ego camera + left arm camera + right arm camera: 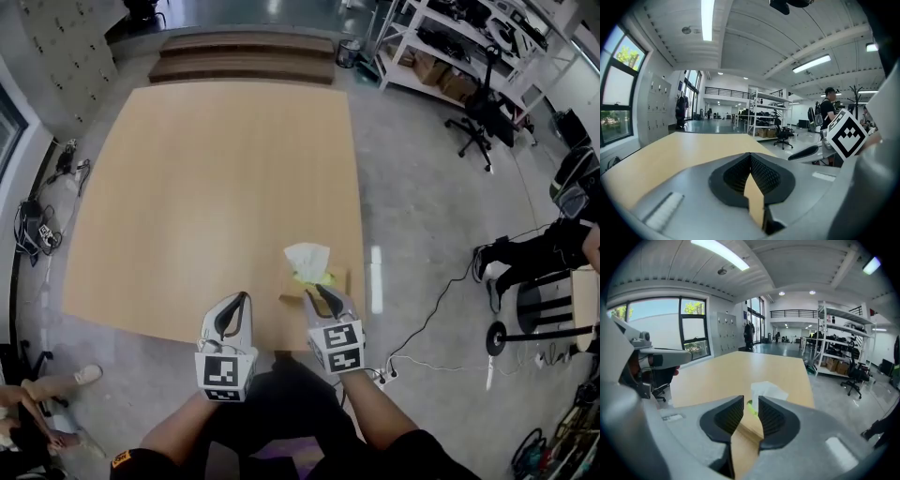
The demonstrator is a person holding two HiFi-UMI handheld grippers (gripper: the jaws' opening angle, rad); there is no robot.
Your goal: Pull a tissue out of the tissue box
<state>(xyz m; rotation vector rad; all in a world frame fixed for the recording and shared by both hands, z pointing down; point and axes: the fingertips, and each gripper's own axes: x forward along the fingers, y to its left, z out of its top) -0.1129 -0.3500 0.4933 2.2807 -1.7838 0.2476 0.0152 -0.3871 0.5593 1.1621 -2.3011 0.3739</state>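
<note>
Head view: my left gripper (pixel 239 302) and right gripper (pixel 322 296) hover at the table's (pixel 187 187) near edge. The tissue box (pixel 339 279) sits just beyond my right fingertips, its tissue (pixel 307 258) standing, not yet pulled.

Left gripper view: fingers pressed together, empty.

Right gripper view: fingers spread, tissue just ahead of the gap, untouched. Grasp and pull remain.

Beyond my right tool (pixel 321 291) the pale wooden desk (pixel 206 187) stretches away over a grey polished floor (pixel 422 216). Right of it stand white shelving racks (pixel 450 37) and a black office chair (pixel 478 117). Left of my left tool (pixel 241 300), tall windows (pixel 616 103) and grey lockers (pixel 658 112); strip lights (pixel 708 18) overhead. Cables (pixel 441 309) trail across the floor near the desk's right edge.
</note>
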